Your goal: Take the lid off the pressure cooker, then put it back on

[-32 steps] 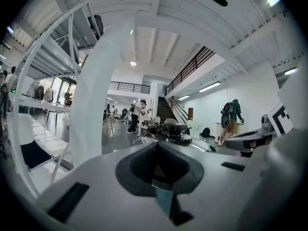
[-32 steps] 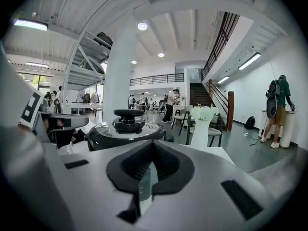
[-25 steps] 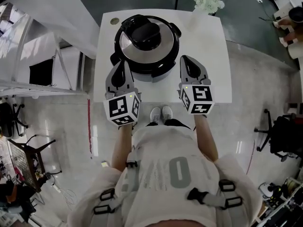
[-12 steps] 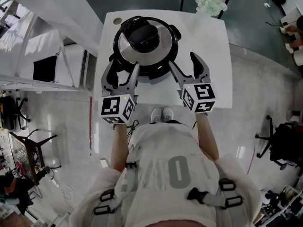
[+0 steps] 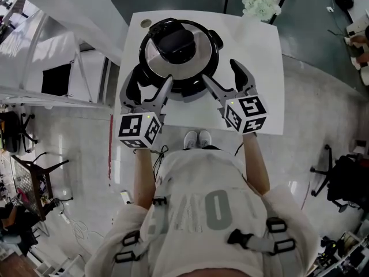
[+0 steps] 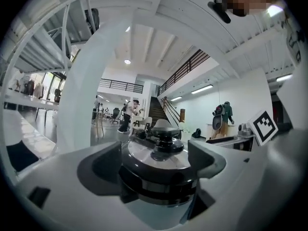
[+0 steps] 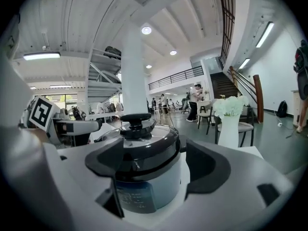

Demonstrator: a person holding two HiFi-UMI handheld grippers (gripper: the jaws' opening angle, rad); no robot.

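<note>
Left gripper (image 5: pixel 148 81) at front-left of pressure cooker (image 5: pixel 187 86), pointing level at it; jaws opening, spread wide, nothing clamped; cooker body shows between jaws, pads clear of it

Pressure cooker on white table (image 5: pixel 259 97), toward its far left part; lid (image 5: pixel 154 53) seated on cooker, black knob (image 5: pixel 176 40) on top

Right gripper (image 5: pixel 221 73) at front-right of cooker, tipped slightly down; jaws opening, wide, empty, pads not touching cooker

White flowers (image 5: pixel 260 3) in vase, behind cooker to right, at far table edge
</note>
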